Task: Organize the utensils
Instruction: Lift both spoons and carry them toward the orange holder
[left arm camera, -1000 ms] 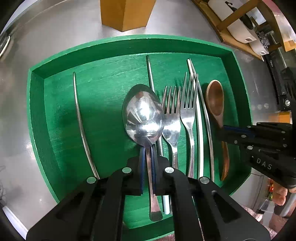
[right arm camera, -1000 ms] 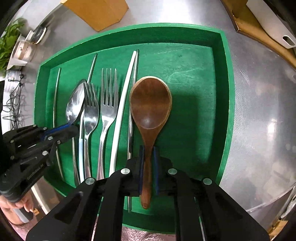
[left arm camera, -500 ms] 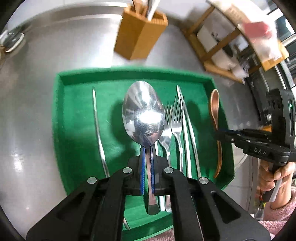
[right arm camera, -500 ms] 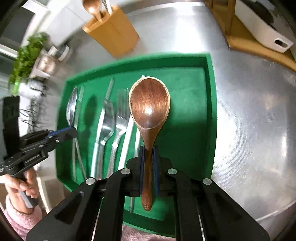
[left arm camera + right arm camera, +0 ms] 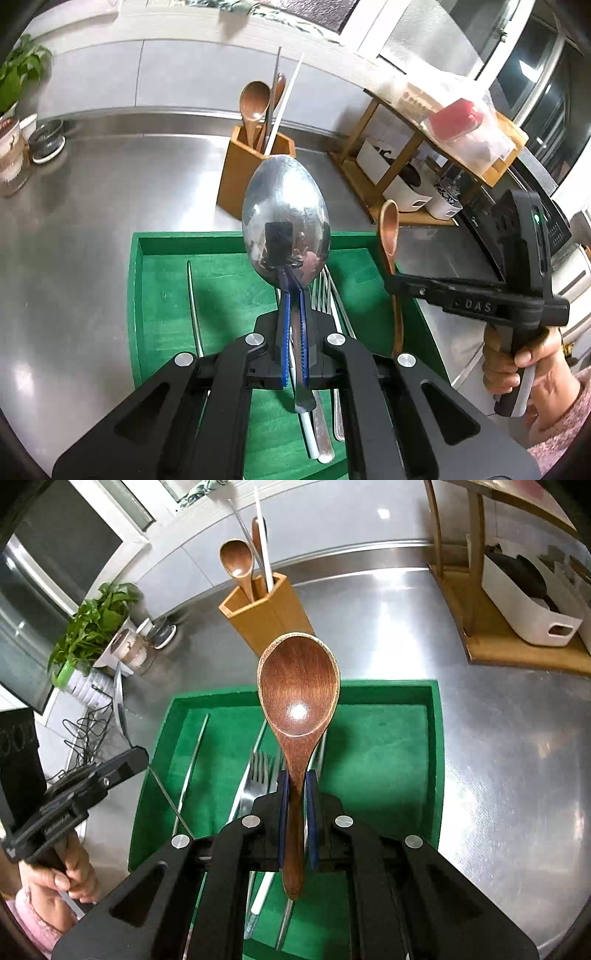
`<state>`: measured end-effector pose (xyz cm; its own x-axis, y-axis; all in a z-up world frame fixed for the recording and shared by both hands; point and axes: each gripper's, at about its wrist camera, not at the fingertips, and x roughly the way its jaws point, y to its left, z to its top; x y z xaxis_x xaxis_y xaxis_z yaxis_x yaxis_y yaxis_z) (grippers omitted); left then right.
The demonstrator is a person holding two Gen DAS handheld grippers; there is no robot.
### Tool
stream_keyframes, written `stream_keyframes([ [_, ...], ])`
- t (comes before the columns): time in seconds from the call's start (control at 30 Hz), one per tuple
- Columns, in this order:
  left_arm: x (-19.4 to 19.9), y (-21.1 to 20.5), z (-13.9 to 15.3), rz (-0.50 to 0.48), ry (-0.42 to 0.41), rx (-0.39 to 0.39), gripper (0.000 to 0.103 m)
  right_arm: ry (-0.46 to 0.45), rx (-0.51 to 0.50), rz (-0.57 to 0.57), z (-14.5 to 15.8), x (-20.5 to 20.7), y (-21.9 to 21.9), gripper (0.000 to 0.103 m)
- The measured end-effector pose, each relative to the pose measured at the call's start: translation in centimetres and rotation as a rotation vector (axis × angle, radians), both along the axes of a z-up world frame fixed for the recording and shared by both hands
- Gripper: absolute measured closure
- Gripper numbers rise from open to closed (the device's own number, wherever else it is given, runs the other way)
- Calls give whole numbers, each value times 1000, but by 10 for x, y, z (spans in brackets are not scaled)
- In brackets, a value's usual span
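My left gripper point(image 5: 293, 295) is shut on the handle of a metal spoon point(image 5: 285, 218) and holds it bowl-forward above the green tray point(image 5: 147, 245). My right gripper point(image 5: 295, 779) is shut on a wooden spoon point(image 5: 298, 686), also raised above the green tray point(image 5: 436, 738). Forks point(image 5: 255, 775), a knife and chopsticks lie in the tray. A wooden utensil holder point(image 5: 240, 177) stands behind the tray with a wooden spoon and chopsticks in it; it also shows in the right wrist view point(image 5: 266, 616). The right gripper with its wooden spoon point(image 5: 389, 229) shows in the left wrist view.
A steel counter point(image 5: 498, 738) surrounds the tray. A wooden rack point(image 5: 424, 147) with white bins stands at the right. A plant point(image 5: 92, 627) and jars point(image 5: 11, 158) stand at the left. The left gripper point(image 5: 74, 794) shows beside the tray's left edge.
Both grippers have lifted their spoons out of the tray and tilted up, so the utensil holder and back wall have come into view.
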<state>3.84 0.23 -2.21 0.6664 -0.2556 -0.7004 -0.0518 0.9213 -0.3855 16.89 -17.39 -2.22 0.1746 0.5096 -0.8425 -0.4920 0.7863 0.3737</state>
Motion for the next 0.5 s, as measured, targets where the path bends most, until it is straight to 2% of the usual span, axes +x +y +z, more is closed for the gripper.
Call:
stream_keyframes([
  [0.23, -6, 8, 23, 40, -80, 35, 100, -88, 59, -14, 26, 6, -3, 94],
  [0.5, 19, 19, 66, 102, -247, 108, 100, -238, 169, -53, 65, 38, 8, 94],
])
